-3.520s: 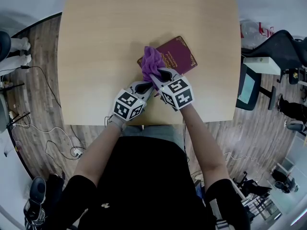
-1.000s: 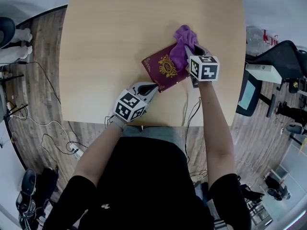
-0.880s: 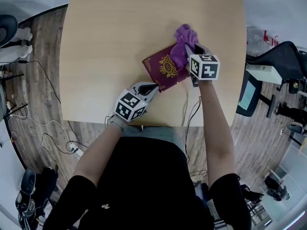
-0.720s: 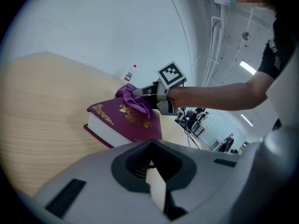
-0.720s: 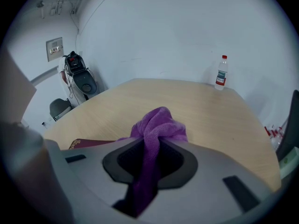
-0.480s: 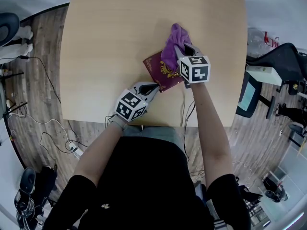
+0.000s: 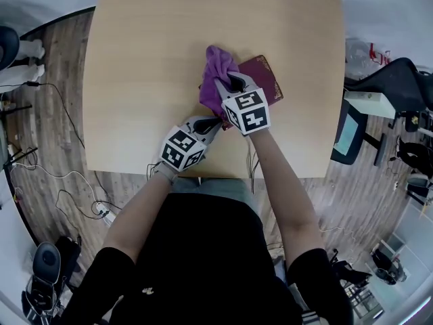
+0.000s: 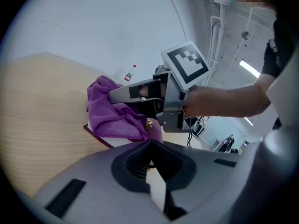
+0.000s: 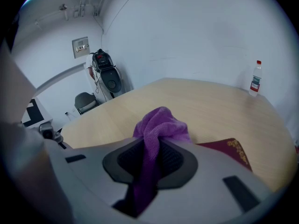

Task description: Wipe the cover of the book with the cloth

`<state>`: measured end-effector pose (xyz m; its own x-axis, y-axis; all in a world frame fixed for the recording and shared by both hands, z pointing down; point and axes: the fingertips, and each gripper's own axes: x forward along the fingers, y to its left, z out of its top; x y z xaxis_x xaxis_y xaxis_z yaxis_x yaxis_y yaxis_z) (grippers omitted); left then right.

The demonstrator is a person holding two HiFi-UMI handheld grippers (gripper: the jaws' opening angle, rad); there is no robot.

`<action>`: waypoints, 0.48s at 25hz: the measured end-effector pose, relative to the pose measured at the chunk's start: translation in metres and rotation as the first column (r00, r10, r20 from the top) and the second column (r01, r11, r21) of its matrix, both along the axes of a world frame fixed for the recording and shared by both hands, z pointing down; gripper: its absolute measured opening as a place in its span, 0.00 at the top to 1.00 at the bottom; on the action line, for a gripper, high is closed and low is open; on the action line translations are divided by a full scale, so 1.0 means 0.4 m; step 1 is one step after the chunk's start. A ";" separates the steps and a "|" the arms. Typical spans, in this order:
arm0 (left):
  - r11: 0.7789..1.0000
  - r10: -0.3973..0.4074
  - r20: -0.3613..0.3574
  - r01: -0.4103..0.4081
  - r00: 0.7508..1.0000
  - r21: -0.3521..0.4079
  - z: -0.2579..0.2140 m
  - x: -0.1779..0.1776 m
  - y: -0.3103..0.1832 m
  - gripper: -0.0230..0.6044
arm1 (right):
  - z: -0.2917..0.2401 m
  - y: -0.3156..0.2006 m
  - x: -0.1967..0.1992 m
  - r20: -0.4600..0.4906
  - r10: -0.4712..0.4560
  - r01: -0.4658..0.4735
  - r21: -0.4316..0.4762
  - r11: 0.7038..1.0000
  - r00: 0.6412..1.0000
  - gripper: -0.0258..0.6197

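Right tool (image 7: 229,85) was clamped on the purple cloth (image 7: 215,73). In the right gripper view a fold of it ran back between the closed jaws, while the rest bunched up ahead of the tips. That bunch pressed down on the left part of the maroon book (image 7: 265,77), which lay flat on the wooden counter (image 7: 149,53), toward the person's edge and right of the middle. Its gold-stamped cover showed only to the right of the cloth.

Left tool (image 7: 215,121) sat just beside the right one, on the person's side of the book. Its jaws were closed on the book's near corner, and in the left gripper view a strip of white page edge was caught between them.

A small bottle (image 9: 255,78) with a red cap stood upright near the counter's far edge, well apart from the book.
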<state>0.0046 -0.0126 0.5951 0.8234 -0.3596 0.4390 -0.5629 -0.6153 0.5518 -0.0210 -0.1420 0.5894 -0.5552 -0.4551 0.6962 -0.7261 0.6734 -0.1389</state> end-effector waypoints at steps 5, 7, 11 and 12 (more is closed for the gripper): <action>1.000 0.001 0.004 -0.001 1.000 0.004 -0.001 0.005 -0.003 0.93 | 0.000 0.049 -0.039 0.015 -0.075 0.075 -0.014 0.997 0.997 0.83; 1.000 0.003 0.007 -0.003 1.000 0.005 0.000 0.004 -0.003 0.93 | 0.001 0.066 -0.048 0.015 -0.098 0.099 -0.019 0.995 0.995 0.83; 1.000 0.005 0.010 -0.005 1.000 0.007 -0.001 0.000 -0.001 0.93 | 0.002 0.097 -0.053 0.020 -0.123 0.124 -0.036 0.992 0.992 0.83; 1.000 0.005 0.012 -0.005 1.000 0.007 0.000 0.000 -0.001 0.93 | 0.002 0.104 -0.050 0.021 -0.124 0.124 -0.041 0.991 0.992 0.83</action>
